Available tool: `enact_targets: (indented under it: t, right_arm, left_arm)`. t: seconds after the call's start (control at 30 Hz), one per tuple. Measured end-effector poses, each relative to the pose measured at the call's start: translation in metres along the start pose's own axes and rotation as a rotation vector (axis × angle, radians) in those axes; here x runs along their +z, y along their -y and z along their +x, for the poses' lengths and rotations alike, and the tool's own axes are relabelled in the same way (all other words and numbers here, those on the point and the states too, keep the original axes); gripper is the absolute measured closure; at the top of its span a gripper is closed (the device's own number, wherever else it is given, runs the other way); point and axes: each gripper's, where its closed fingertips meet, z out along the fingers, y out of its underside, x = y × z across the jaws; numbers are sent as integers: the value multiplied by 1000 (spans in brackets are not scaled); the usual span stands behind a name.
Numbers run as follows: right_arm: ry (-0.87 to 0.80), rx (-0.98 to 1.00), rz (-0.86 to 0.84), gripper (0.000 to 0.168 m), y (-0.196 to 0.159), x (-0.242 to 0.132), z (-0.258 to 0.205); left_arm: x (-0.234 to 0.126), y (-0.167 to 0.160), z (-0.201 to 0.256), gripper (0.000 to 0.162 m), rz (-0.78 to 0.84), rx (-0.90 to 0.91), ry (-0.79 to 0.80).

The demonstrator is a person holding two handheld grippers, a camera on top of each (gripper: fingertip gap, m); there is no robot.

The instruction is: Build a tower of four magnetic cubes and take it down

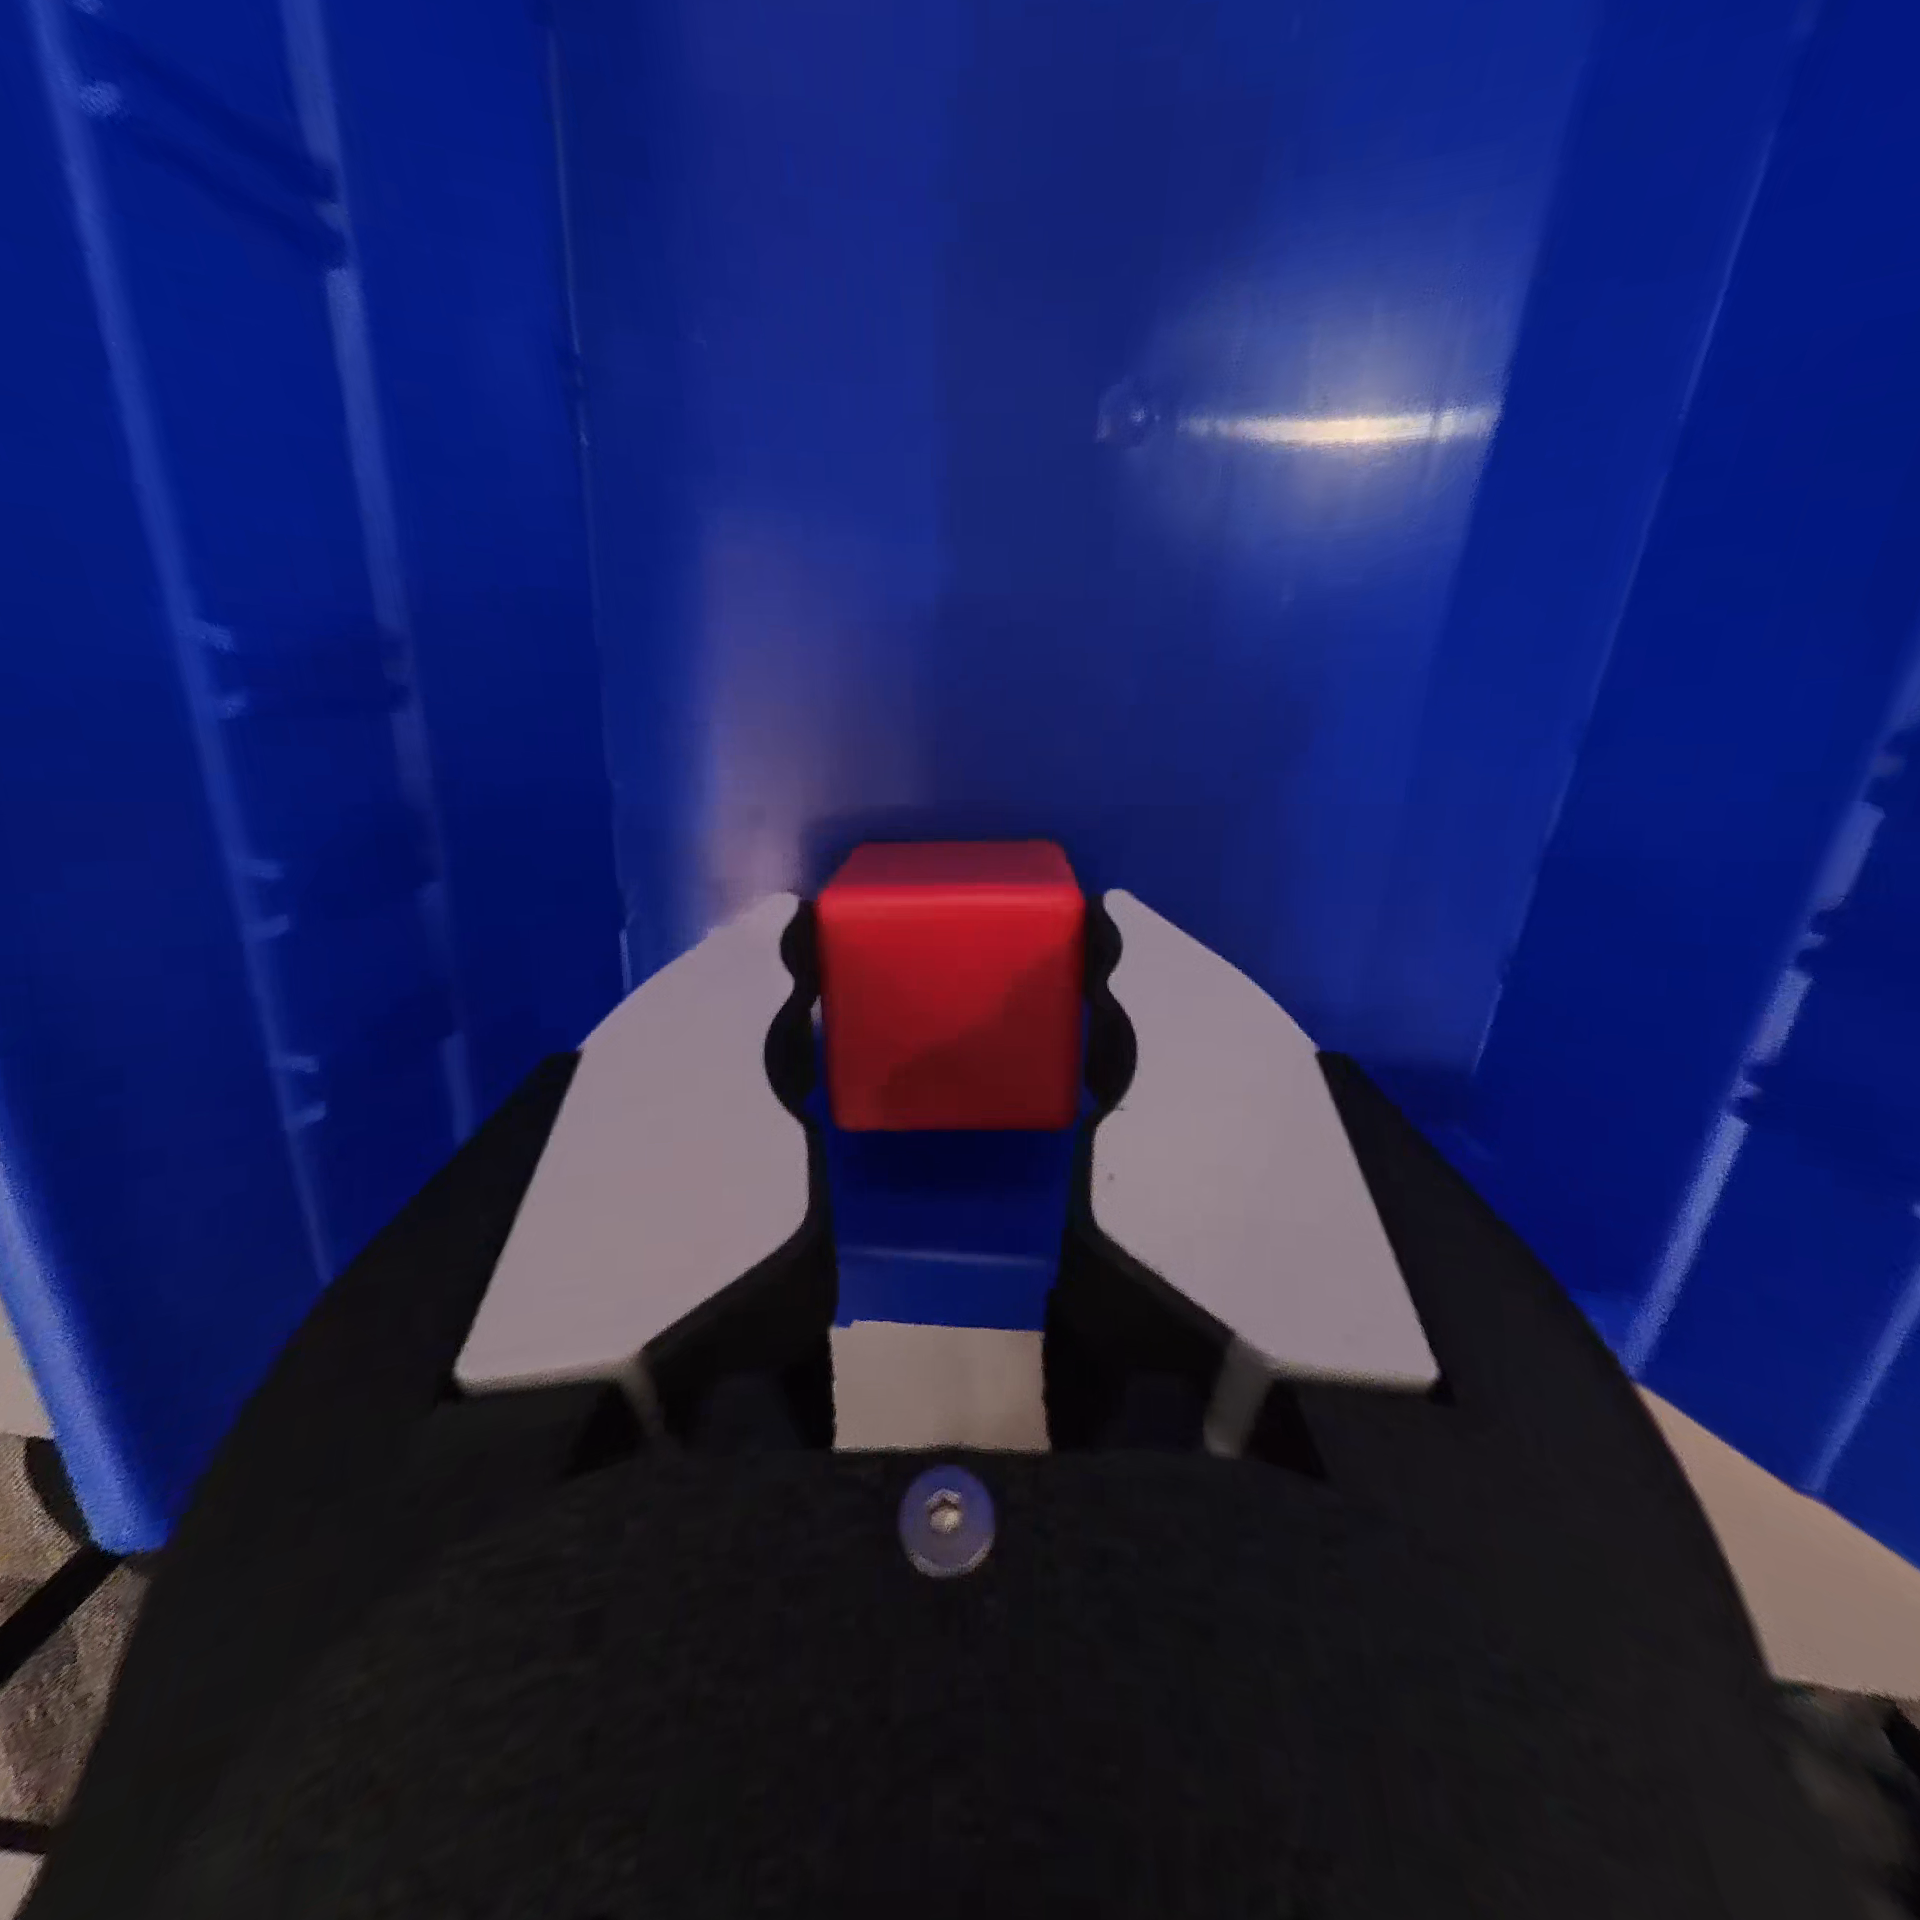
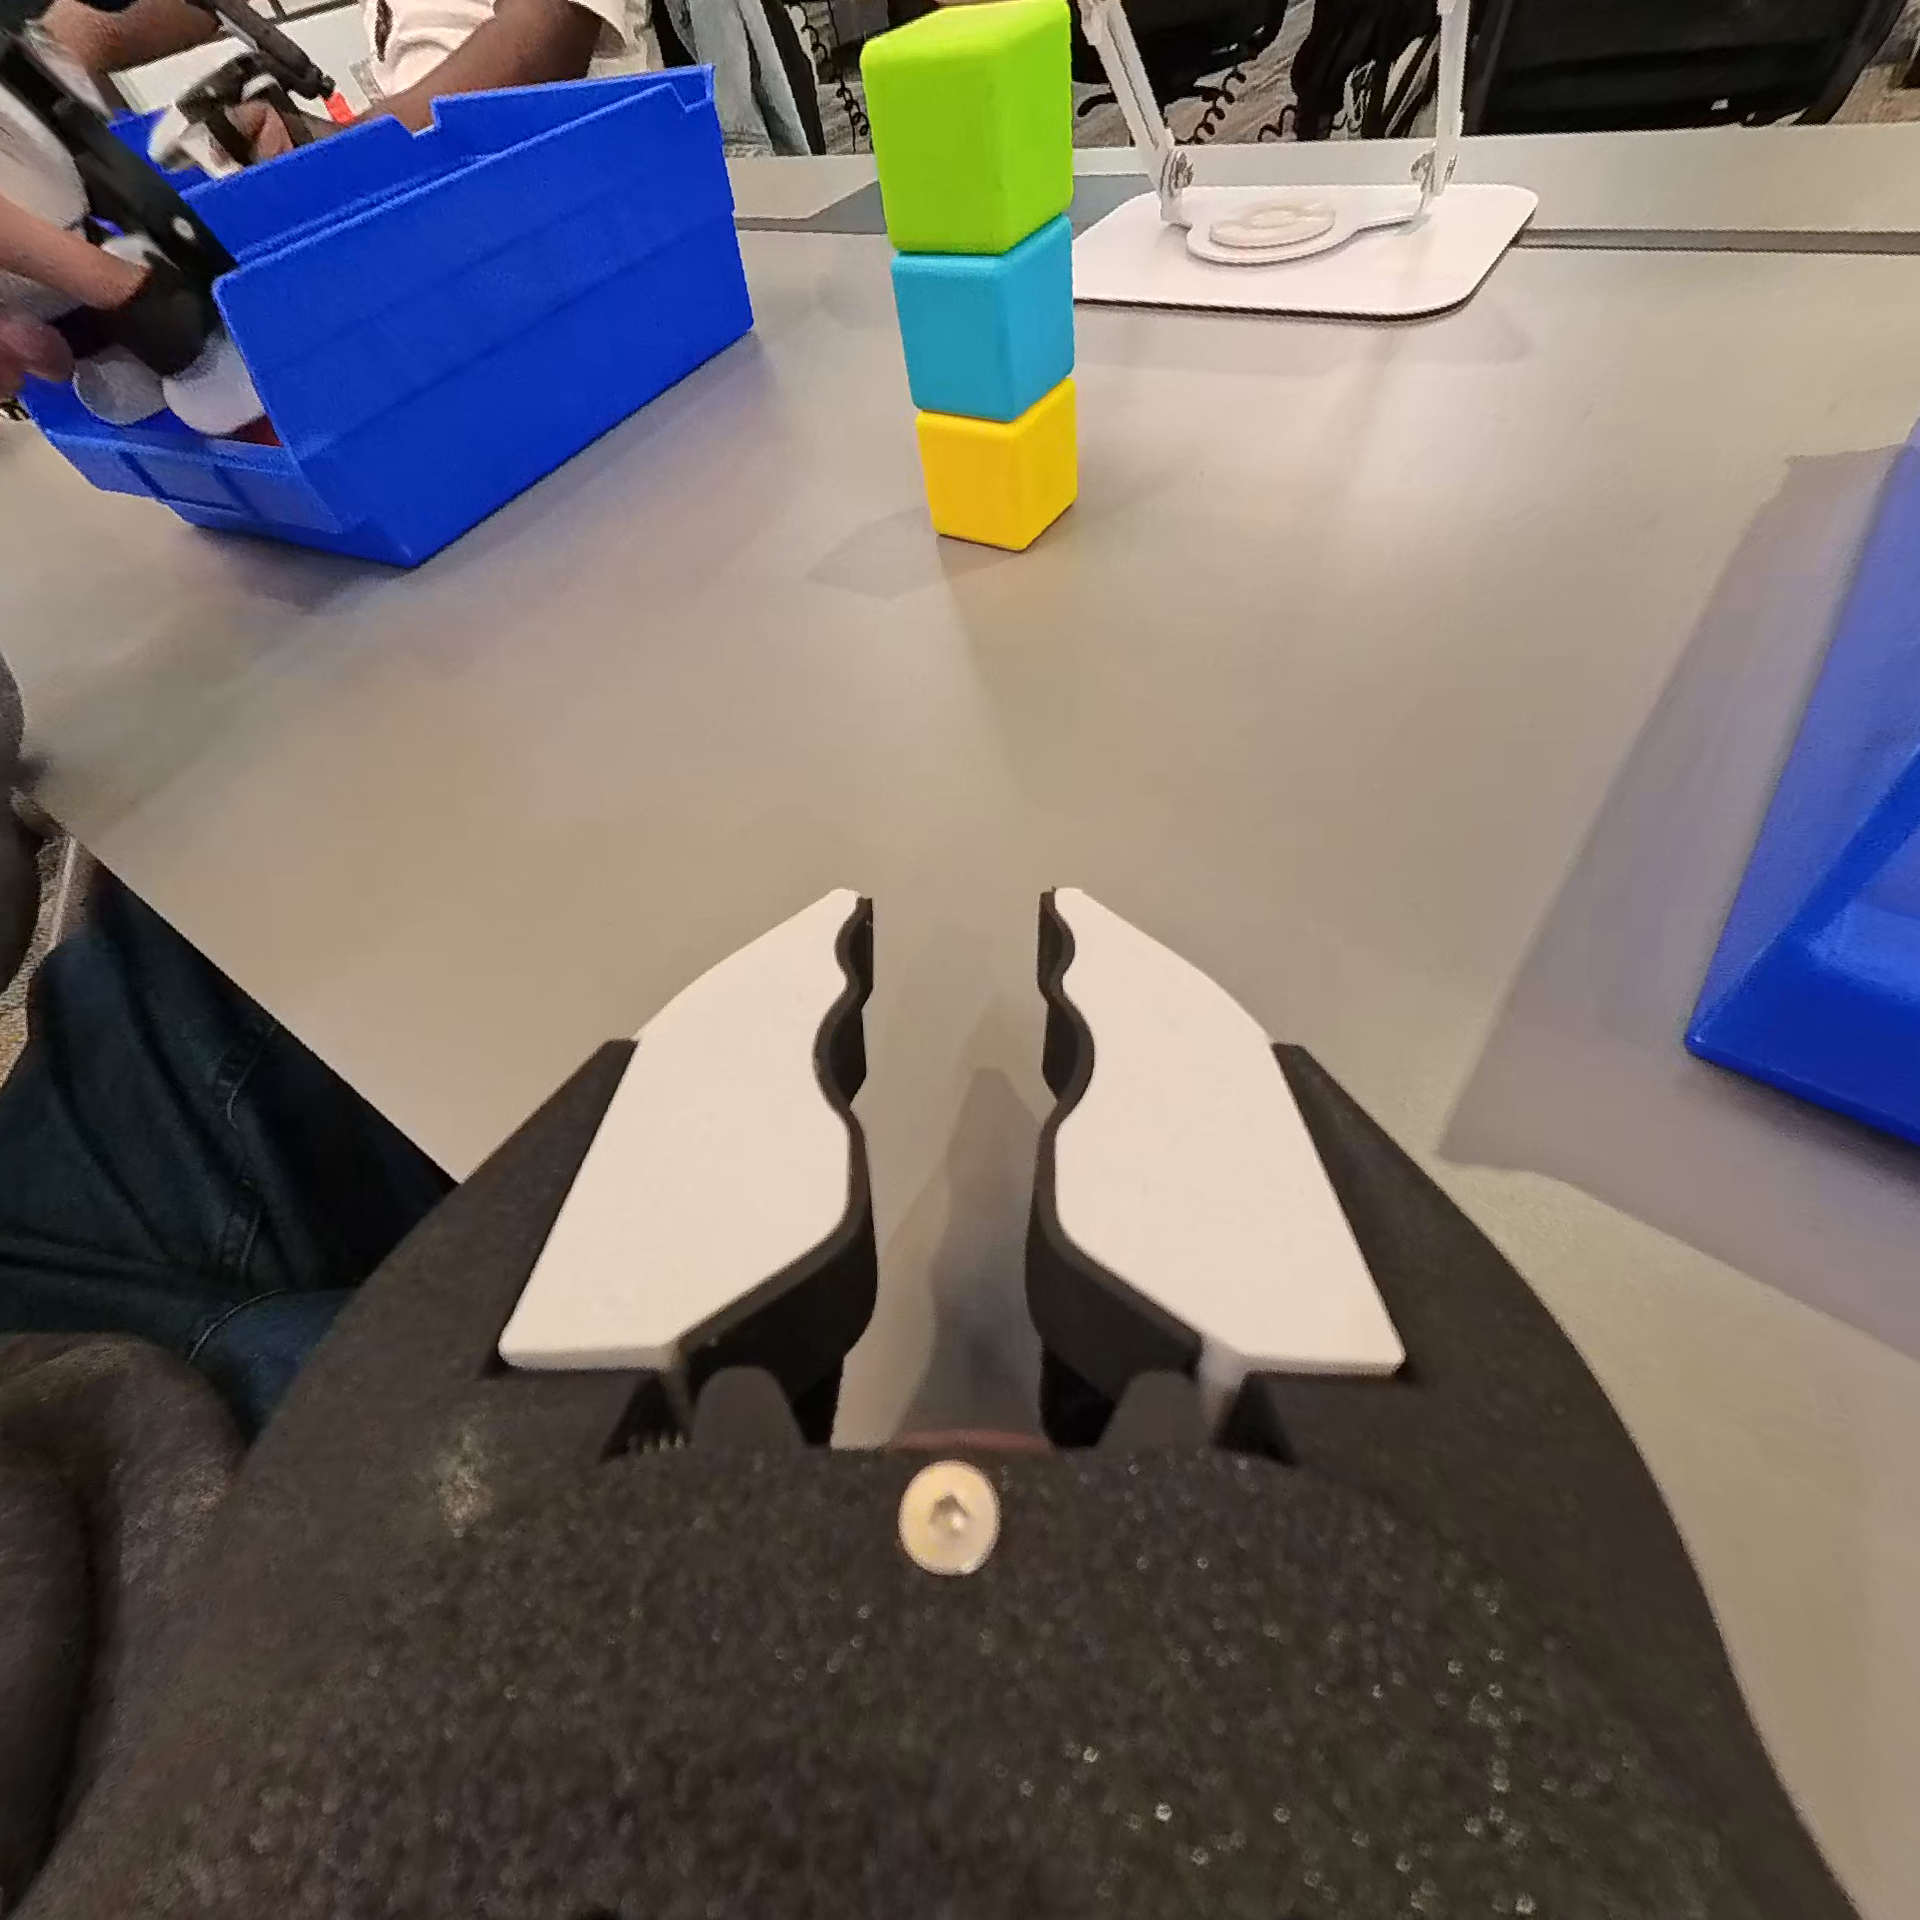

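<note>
We note the left claw clamped on the red cube, right claw parted, empty; magnetic pull risks toppling the three-cube tower at frame top.

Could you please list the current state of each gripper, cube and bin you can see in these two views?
left hand-held gripper: shut on the red cube, inside the blue bin.
red cube: held between the fingers.
right hand-held gripper: open, empty, above the table.
green cube: top of the stack.
cyan cube: middle.
yellow cube: bottom, on the table.
blue bin: upright, open-topped.
</note>
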Motion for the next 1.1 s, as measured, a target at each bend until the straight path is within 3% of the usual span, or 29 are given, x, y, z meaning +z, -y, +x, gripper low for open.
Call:
enact_targets:
  t: [0.07,0.17,0.33,0.43,0.6,0.7,0.87,1.1]
  right_arm:
    - [0,2,0,138,0,0,0]
    - [1,6,1,138,0,0,1]
    - [-2,3,-1,138,0,0,1]
    - [-3,2,-3,138,-1,1,1]
    - [-5,-5,-4,138,-1,1,0]
    - [-4,-5,-3,139,-1,1,0]
    - [3,3,1,139,-1,0,1]
    - [14,11,6,139,0,-1,0]
  left_arm:
    - [-8,7,10,113,35,21,-49]
    - [-48,31,31,113,158,171,-81]
    - [-143,76,112,114,387,754,-119]
    - [-168,83,181,114,391,1064,-211]
    - [-163,85,290,114,272,1468,-326]
    - [-157,82,334,114,160,1616,-361]
    - [-145,71,362,114,8,1735,-313]
    - [-127,61,366,114,-43,1738,-337]
